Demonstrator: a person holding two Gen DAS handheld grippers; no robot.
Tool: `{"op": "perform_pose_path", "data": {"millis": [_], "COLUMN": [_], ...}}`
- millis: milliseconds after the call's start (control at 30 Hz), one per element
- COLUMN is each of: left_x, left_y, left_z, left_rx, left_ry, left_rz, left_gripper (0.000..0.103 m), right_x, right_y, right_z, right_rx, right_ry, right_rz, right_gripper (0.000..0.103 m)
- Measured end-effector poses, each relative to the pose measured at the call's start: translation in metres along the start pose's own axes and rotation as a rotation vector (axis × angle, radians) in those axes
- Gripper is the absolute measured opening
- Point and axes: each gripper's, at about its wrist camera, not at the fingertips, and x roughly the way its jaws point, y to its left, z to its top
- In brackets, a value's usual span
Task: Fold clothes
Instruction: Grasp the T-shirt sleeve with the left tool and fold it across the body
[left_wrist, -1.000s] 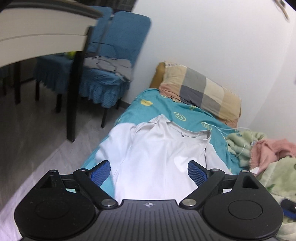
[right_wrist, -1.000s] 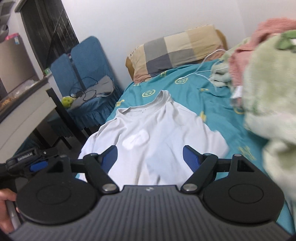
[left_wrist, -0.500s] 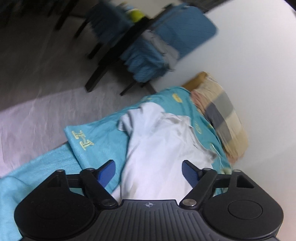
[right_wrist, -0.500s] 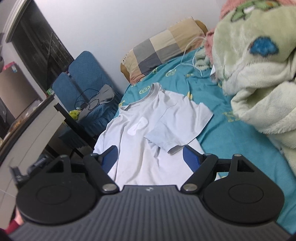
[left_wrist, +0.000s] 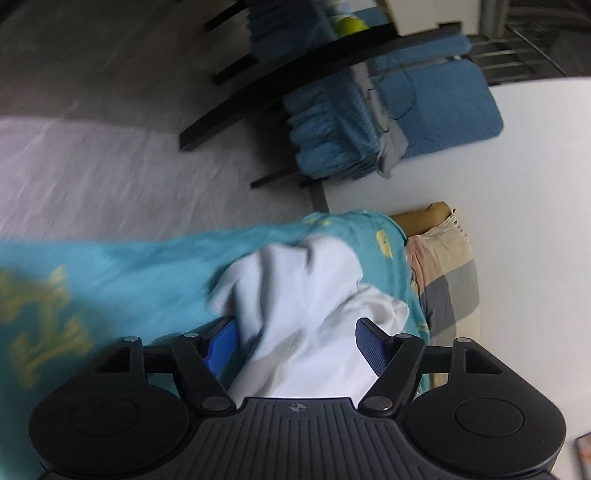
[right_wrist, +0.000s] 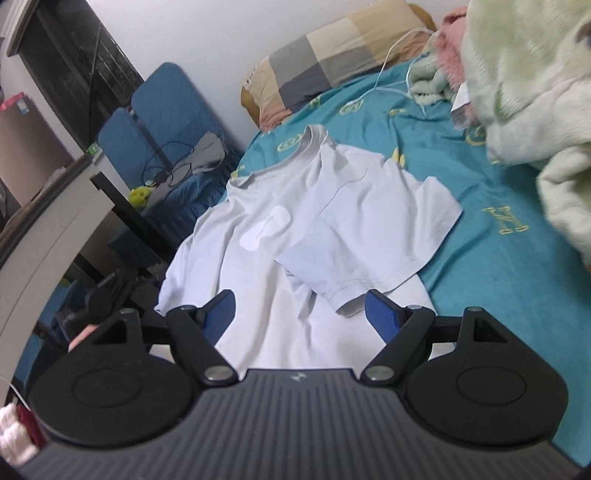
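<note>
- Your right gripper (right_wrist: 300, 314) is spread wide above the lower part of the white T-shirt (right_wrist: 295, 221), with nothing between its blue pads (right_wrist: 380, 314).
- Your left gripper (left_wrist: 295, 343) is also spread wide, its pads on either side of a bunched fold of the T-shirt (left_wrist: 303, 295) at the edge of the bed; the cloth lies between the fingers but they are not closed on it.
- The T-shirt lies on the teal bedsheet (right_wrist: 498, 258), collar toward the pillow, one sleeve side folded over onto the chest, the other hanging over the bed's edge.
- Just beside the shirt, on your right in the right wrist view, a pale green fleece blanket (right_wrist: 535, 92) is heaped up, a pink cloth (right_wrist: 448, 44) behind it.
- A white cable (right_wrist: 391, 62) trails over the sheet near the heap.
- Farther on, a checked pillow (right_wrist: 332, 51) sits against the wall.
- Beside the bed stand blue chairs (right_wrist: 162, 122) and a black-legged table (right_wrist: 55, 221).
</note>
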Motion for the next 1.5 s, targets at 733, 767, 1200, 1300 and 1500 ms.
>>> {"op": "perform_pose_path", "data": {"millis": [733, 767, 1200, 1300, 1500], "left_x": [0.007, 0.010, 0.087, 0.096, 0.062], "left_y": [0.005, 0.013, 0.076, 0.069, 0.018], "left_z": [0.068, 0.069, 0.083, 0.096, 0.117], "left_rx": [0.096, 0.055, -0.268, -0.238, 0.124], "left_ry": [-0.041, -0.018, 0.095, 0.076, -0.109], "left_rz": [0.137, 0.116, -0.013, -0.047, -0.059], "left_gripper": [0.027, 0.034, 0.070, 0.031, 0.002], "right_x": [0.012, 0.013, 0.039, 0.044, 0.048], "right_y": [-0.017, -0.017, -0.016, -0.012, -0.009], "right_z": [-0.003, -0.003, -0.015, -0.017, -0.015], "right_rx": [0.050, 0.050, 0.018, -0.013, -0.062], "right_ry": [0.027, 0.031, 0.090, 0.082, 0.044], "right_rz": [-0.039, -0.041, -0.084, -0.098, -0.131], "right_gripper": [0.079, 0.079, 0.079, 0.079, 0.079]}}
